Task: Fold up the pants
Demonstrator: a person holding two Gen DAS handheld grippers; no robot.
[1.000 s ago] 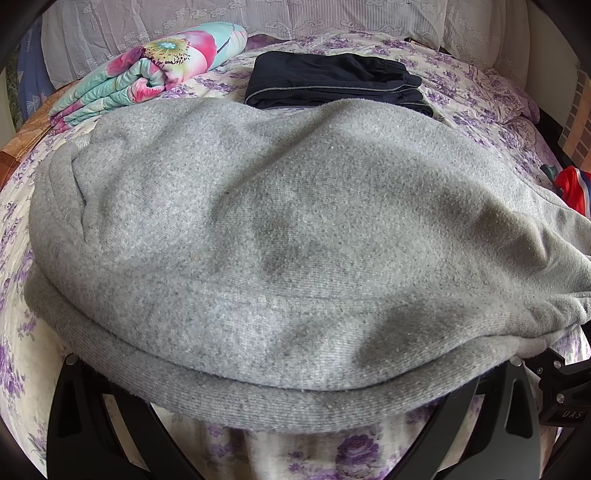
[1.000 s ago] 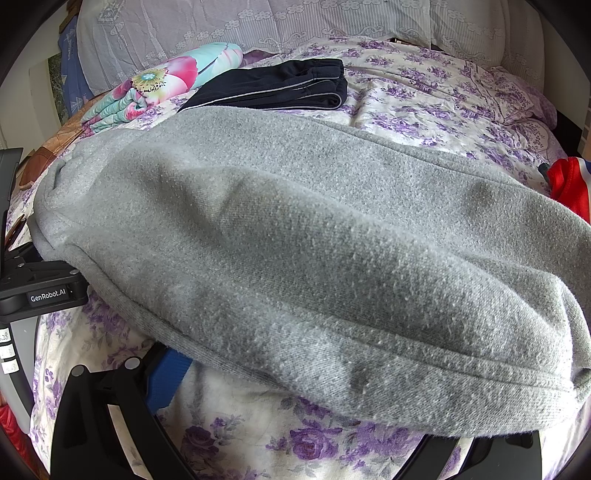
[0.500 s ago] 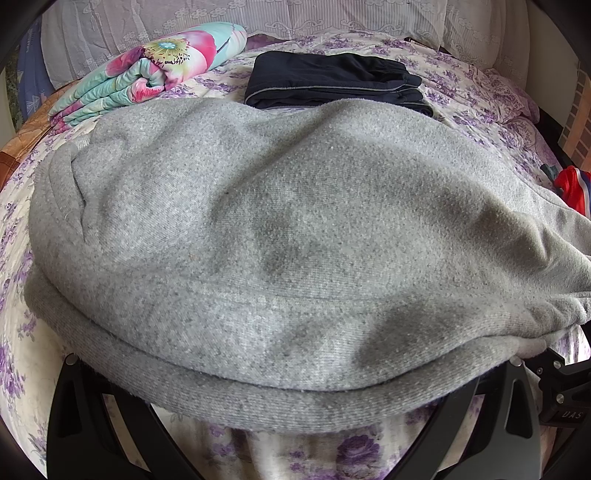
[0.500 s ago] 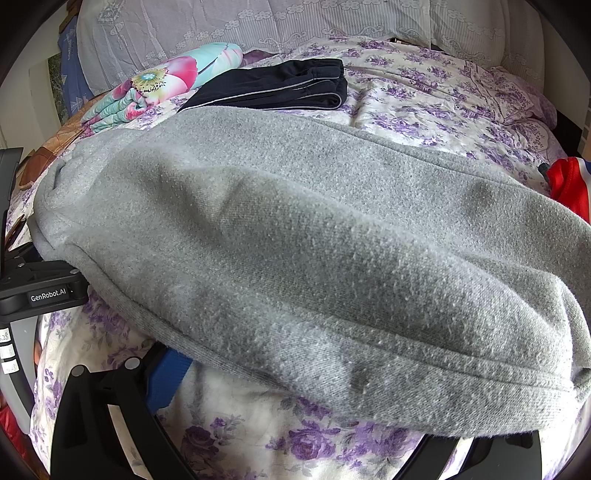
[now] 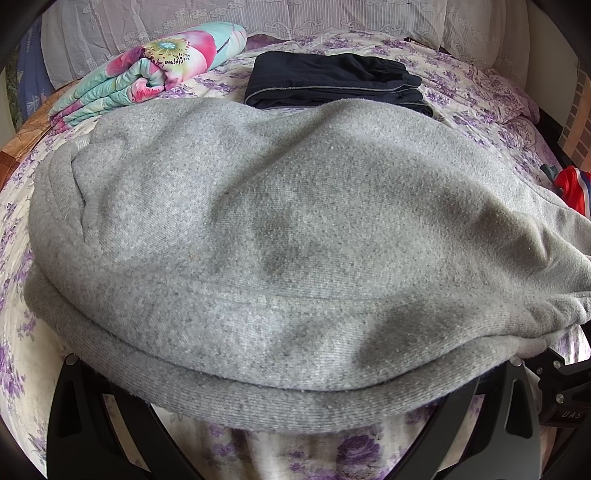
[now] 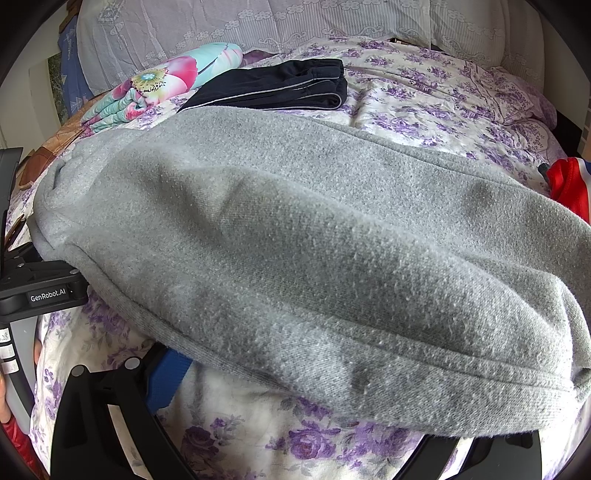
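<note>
Grey sweatpants (image 5: 288,236) lie folded across the flowered bed sheet and fill both views (image 6: 314,258). Their near edge drapes over both grippers. In the left wrist view my left gripper (image 5: 291,413) has its finger arms spread wide at the bottom, with the tips hidden under the cloth. In the right wrist view my right gripper (image 6: 295,398) also has its arms wide apart, and its blue finger pad (image 6: 168,380) shows under the hem. The other tip is hidden. The left gripper's body (image 6: 37,284) shows at the left edge.
Folded dark navy pants (image 5: 332,83) lie behind the grey pants. A rolled floral blanket (image 5: 147,77) lies at the back left. A red garment (image 5: 574,188) lies at the right edge. White lace pillows (image 6: 258,26) line the head of the bed.
</note>
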